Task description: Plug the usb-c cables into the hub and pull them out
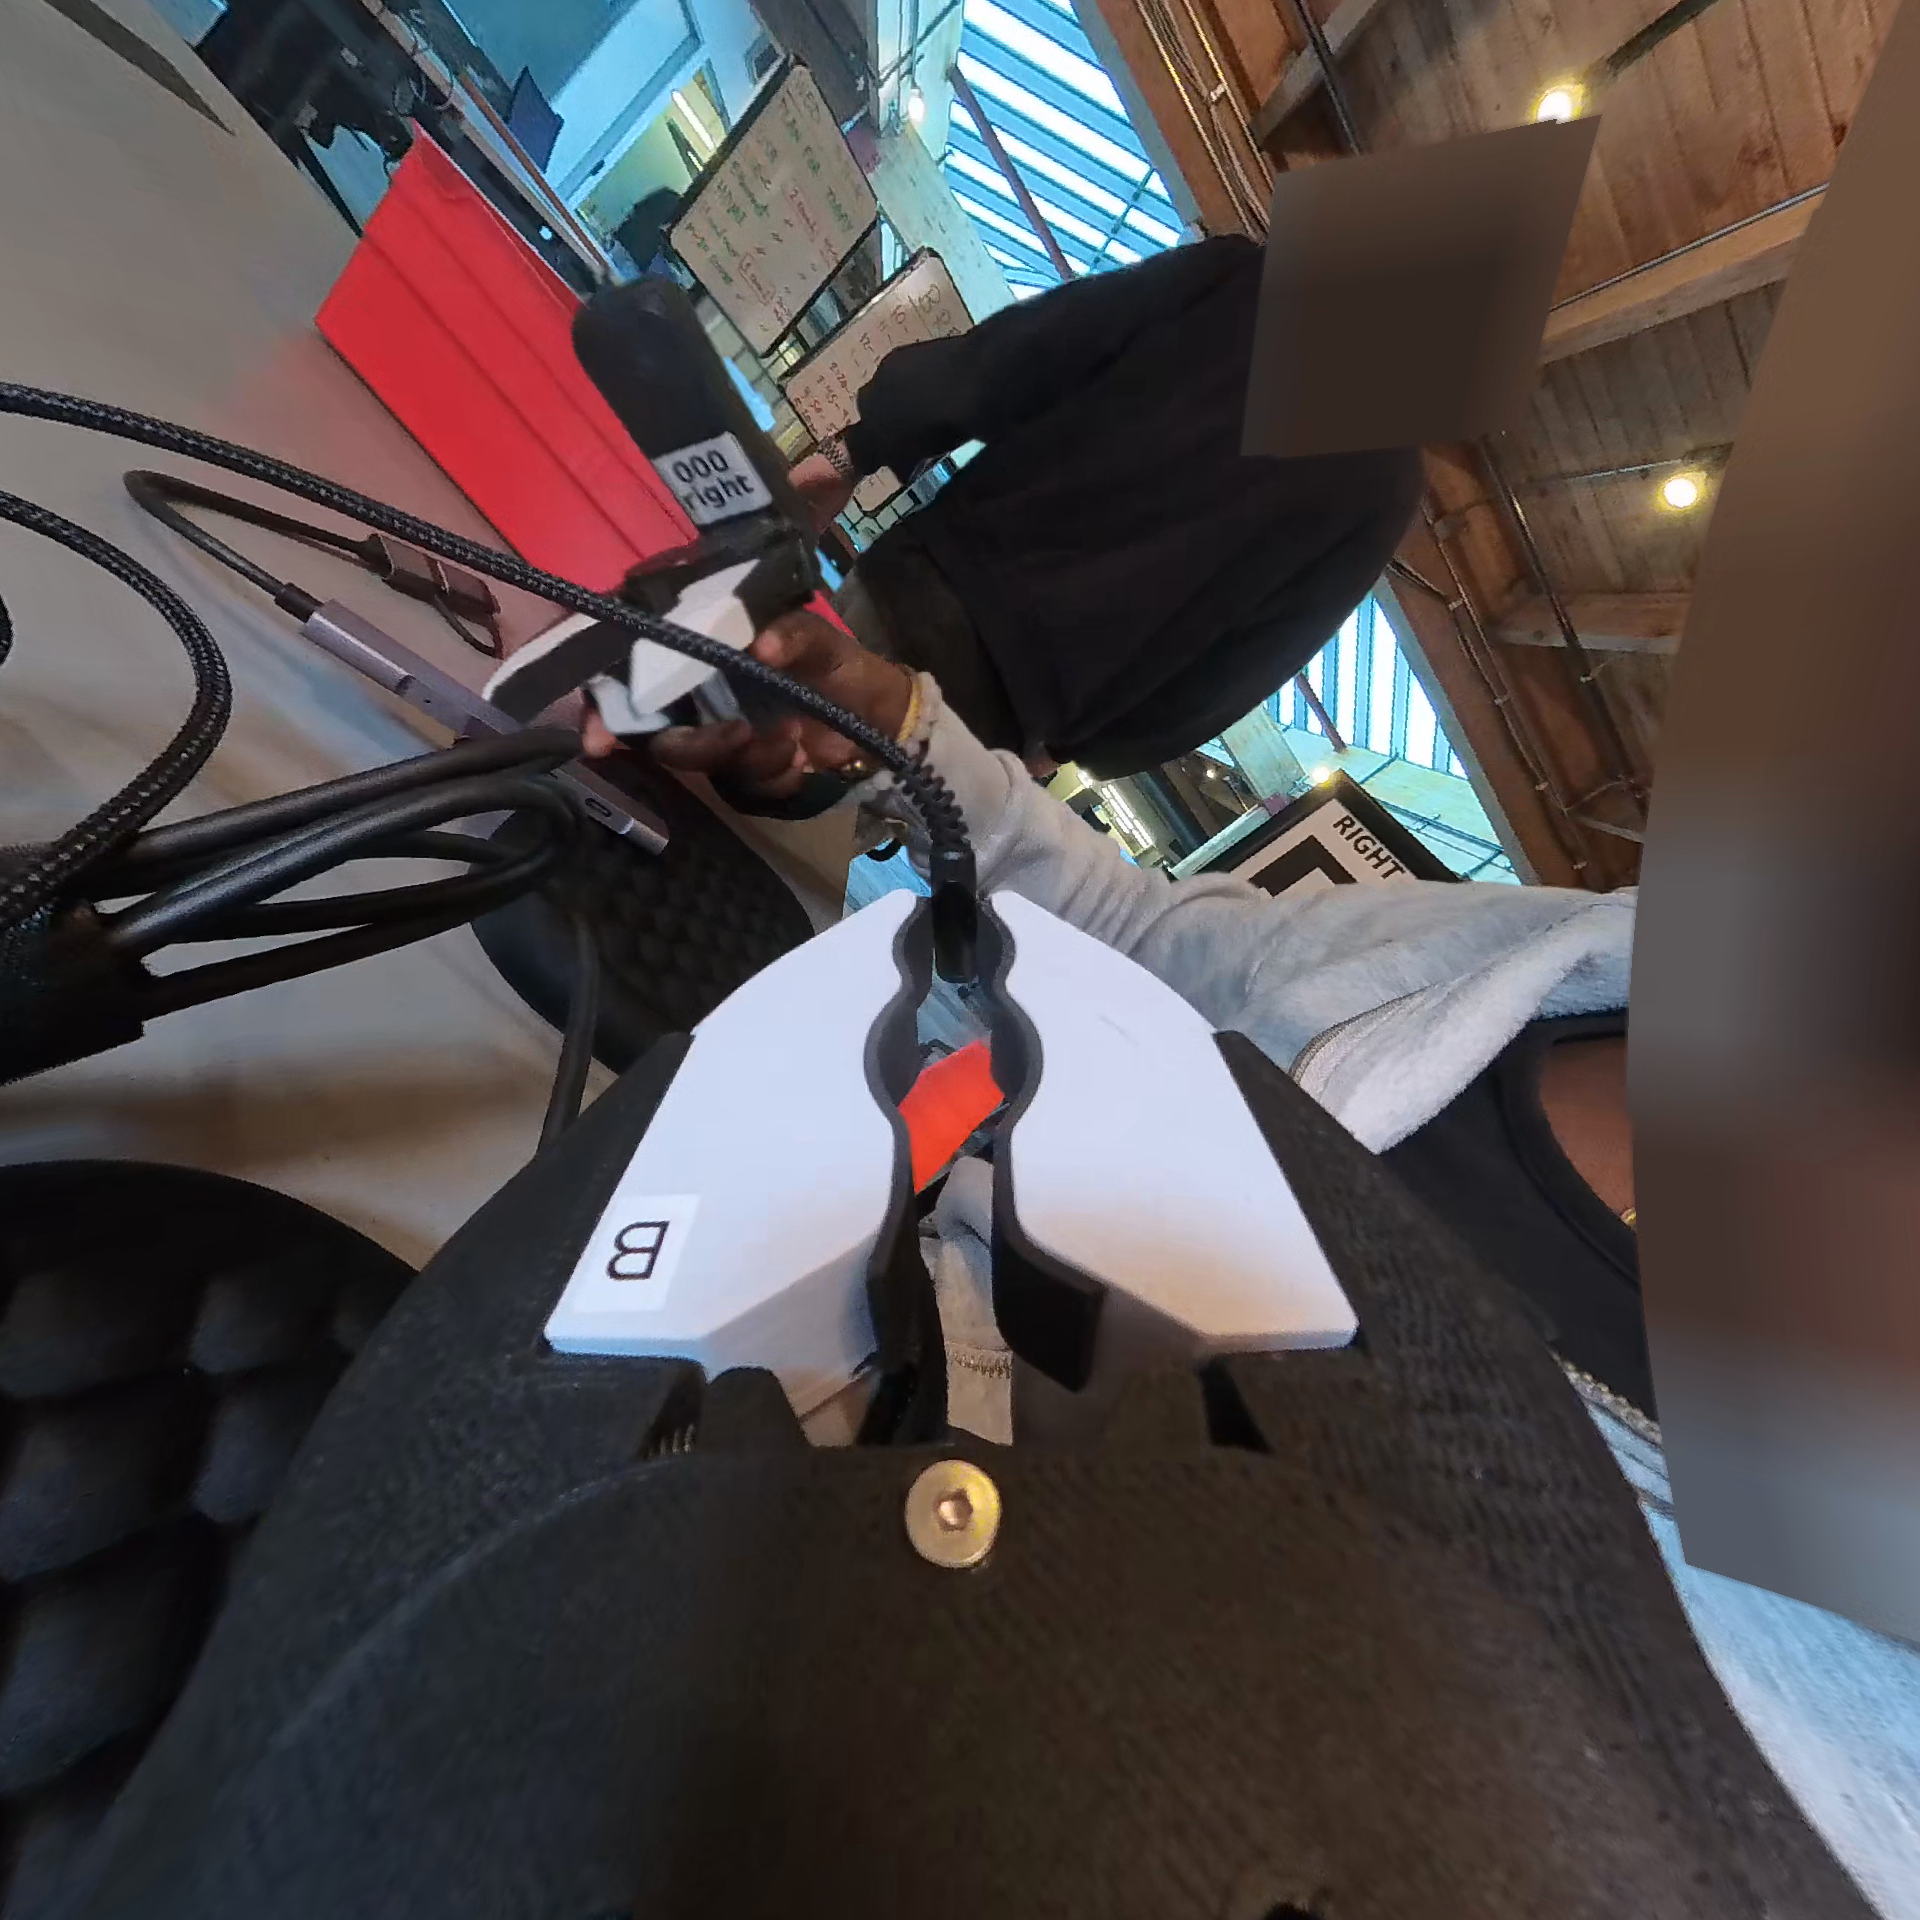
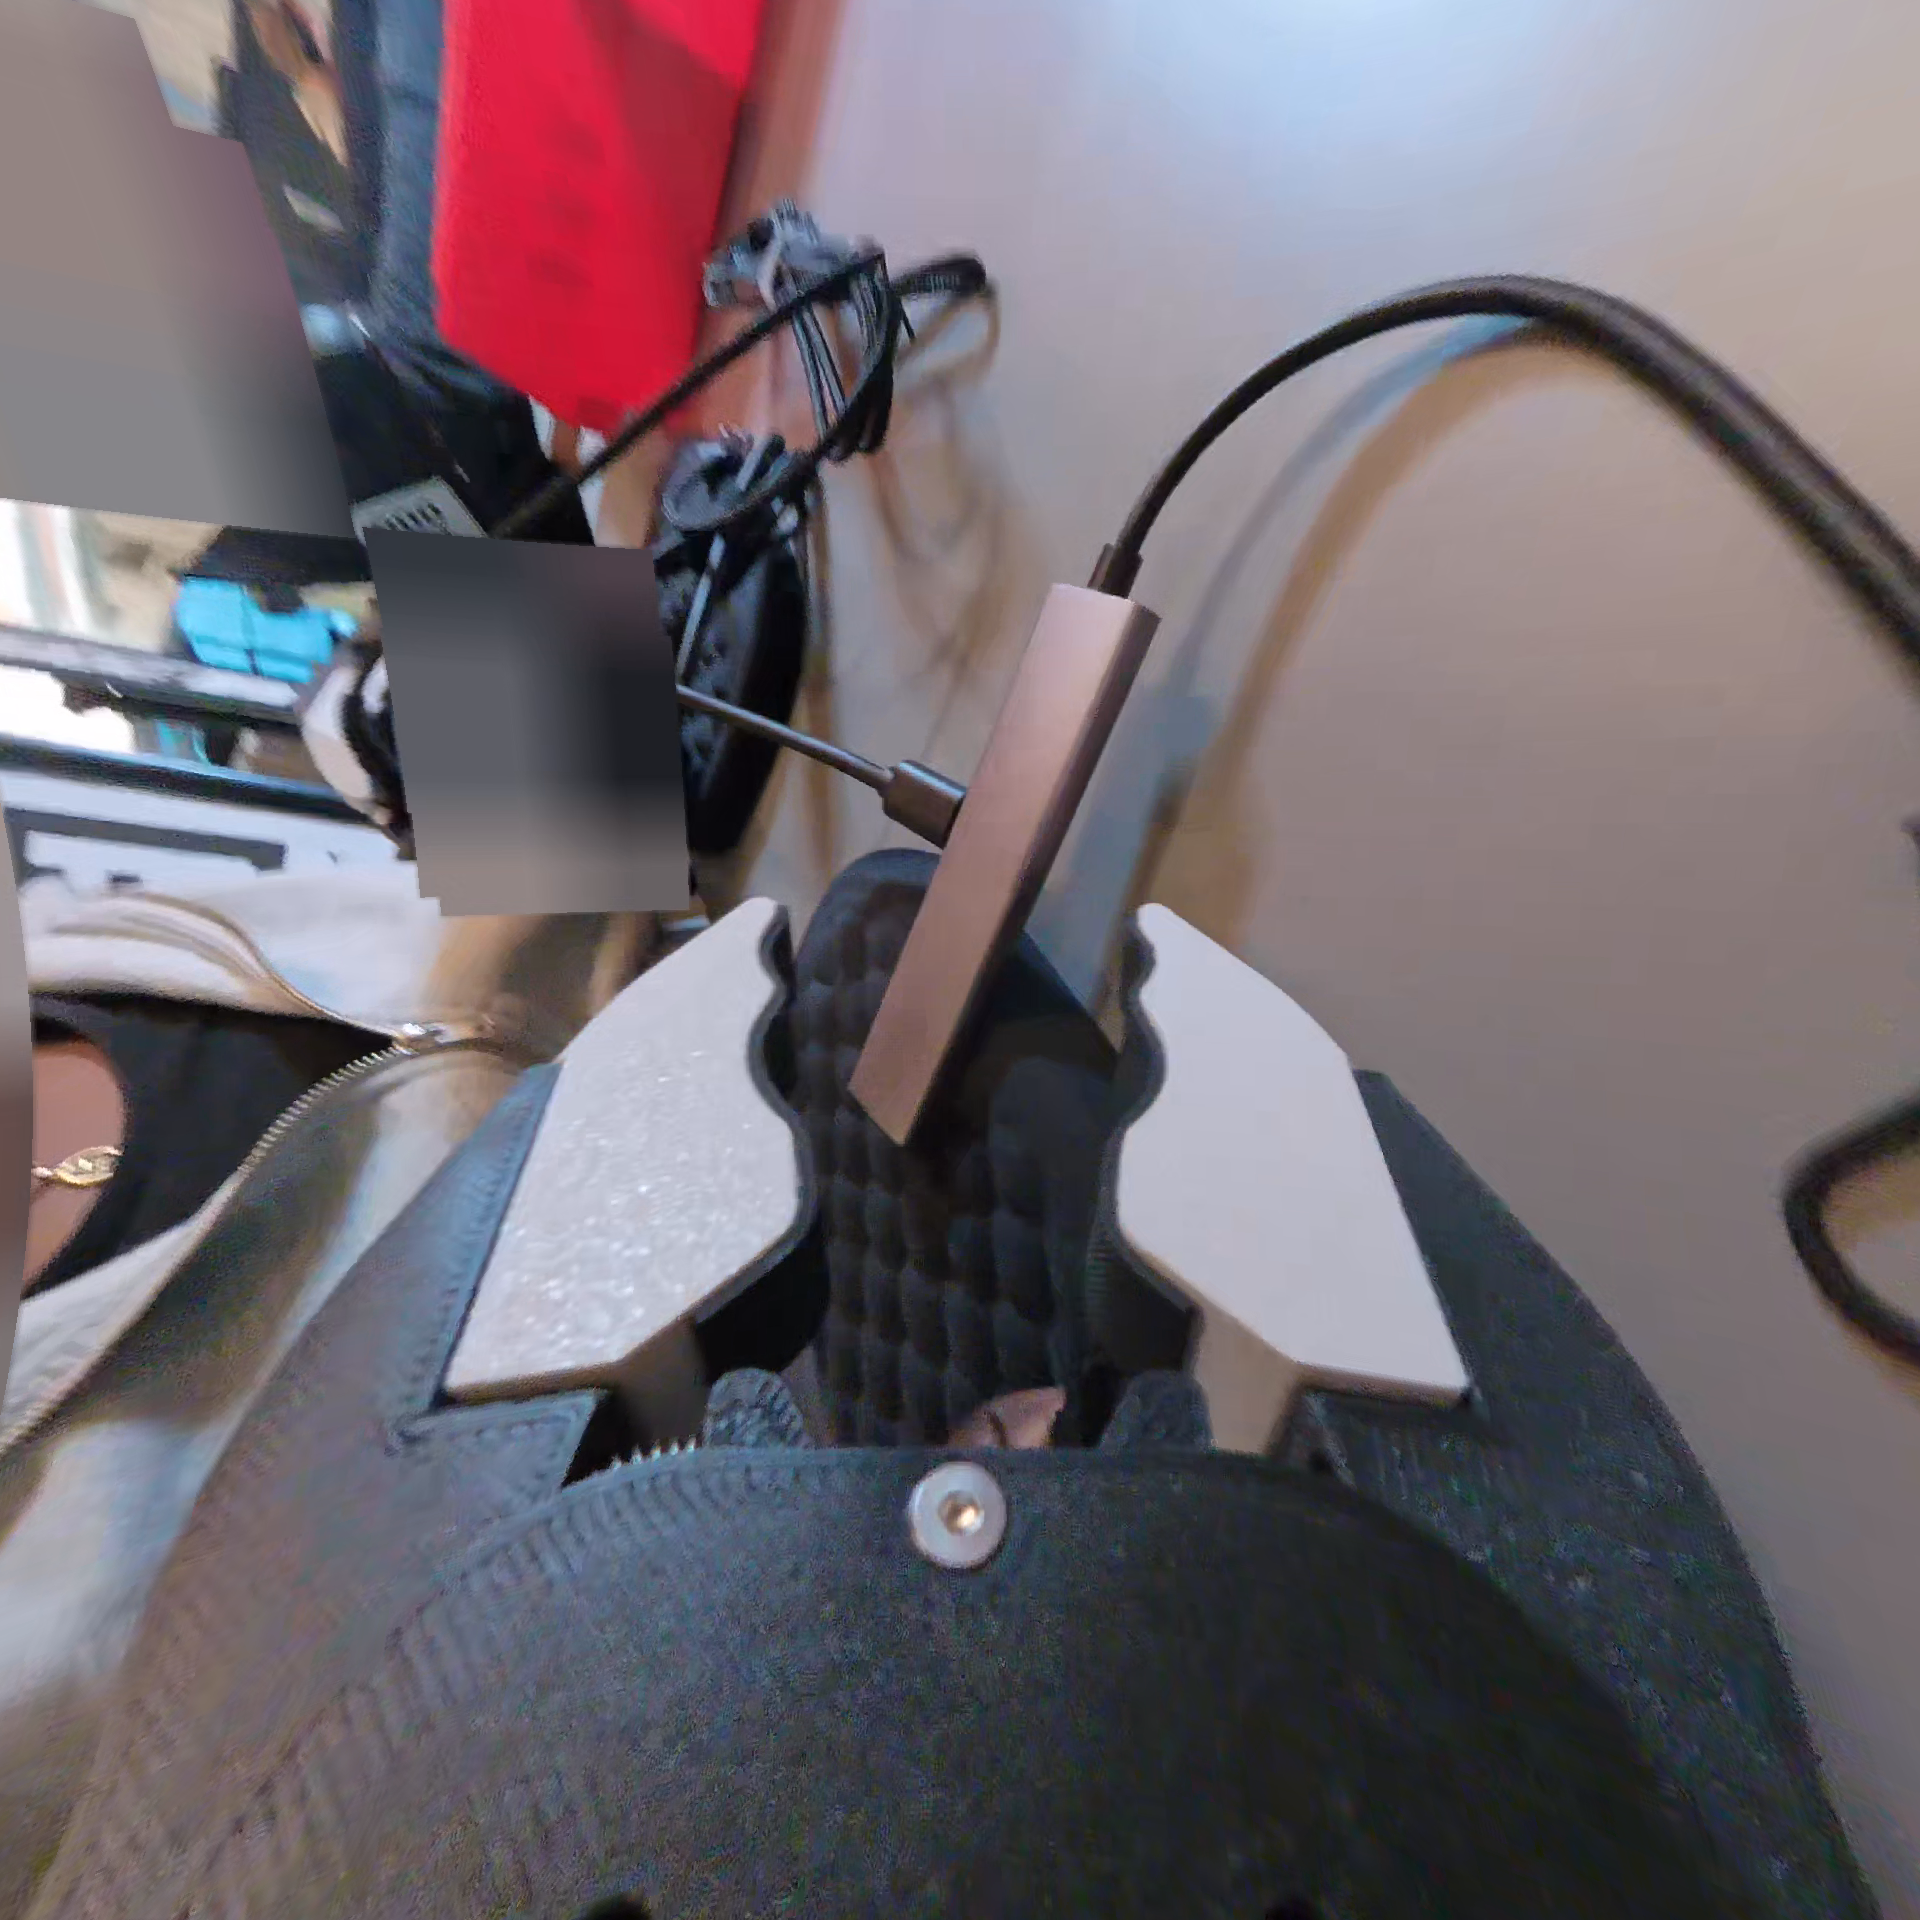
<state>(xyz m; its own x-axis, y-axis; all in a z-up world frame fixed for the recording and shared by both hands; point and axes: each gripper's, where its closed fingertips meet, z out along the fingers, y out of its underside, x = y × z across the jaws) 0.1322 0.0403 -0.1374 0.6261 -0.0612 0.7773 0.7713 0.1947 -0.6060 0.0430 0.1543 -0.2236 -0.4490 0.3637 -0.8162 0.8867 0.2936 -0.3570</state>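
My left gripper (image 1: 954, 920) is shut on the black plug (image 1: 951, 940) of a braided usb-c cable (image 1: 416, 530), held up off the table. The slim grey hub (image 1: 457, 691) lies on the pale table, its near end over a black textured pad (image 1: 675, 935). My right gripper (image 2: 956, 935) is open, with the hub (image 2: 997, 862) between its fingers (image 2: 675, 1143) and not touched. A black usb-c plug (image 2: 920, 795) sits in the hub's left side. The hub's own black lead (image 2: 1351, 322) curves off to the right. The right gripper also shows in the left wrist view (image 1: 665, 644), just over the hub.
A tied bundle of black cables (image 1: 312, 862) lies left of the hub. A small adapter with a lead (image 1: 426, 577) lies farther back. A red folder (image 1: 468, 343) stands behind it. A person in black (image 1: 1122, 520) stands beyond the table. Another cable loop (image 2: 1849, 1226) lies at the right.
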